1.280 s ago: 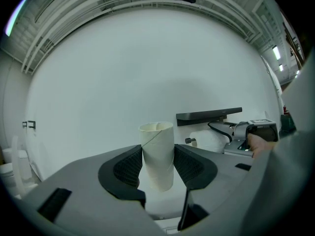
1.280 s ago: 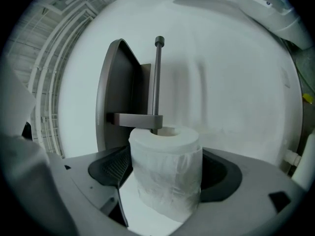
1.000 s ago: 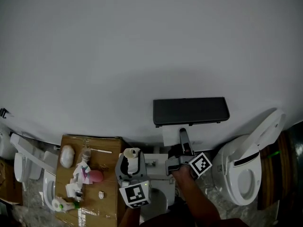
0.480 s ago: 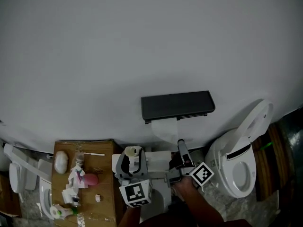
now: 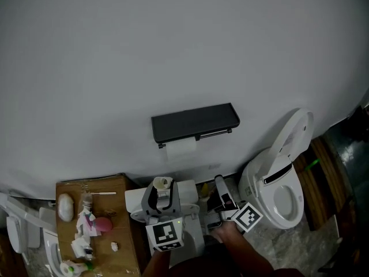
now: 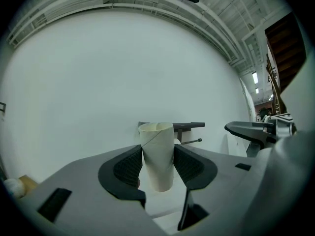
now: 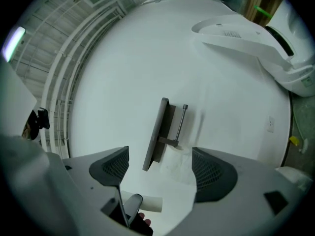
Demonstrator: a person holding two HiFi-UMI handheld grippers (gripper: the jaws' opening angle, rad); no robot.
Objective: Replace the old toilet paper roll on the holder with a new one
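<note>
My left tongs [image 6: 158,151] hold an empty cardboard tube [image 6: 157,132]. The tube stands upright and both pads press on its sides. My right tongs [image 7: 160,152] are wide open with nothing between them.

The black toilet paper holder [image 5: 195,122] is on the white wall in front of me, well apart from both tongs. Its thin bar [image 7: 180,123] looks bare. A white bit of paper [image 5: 180,148] hangs just under the holder.

A white toilet [image 5: 277,183] stands to the right of the holder with its lid up. A brown cardboard box [image 5: 118,235] sits to the left. Small things lie near its left edge, but they are too small for me to name.
</note>
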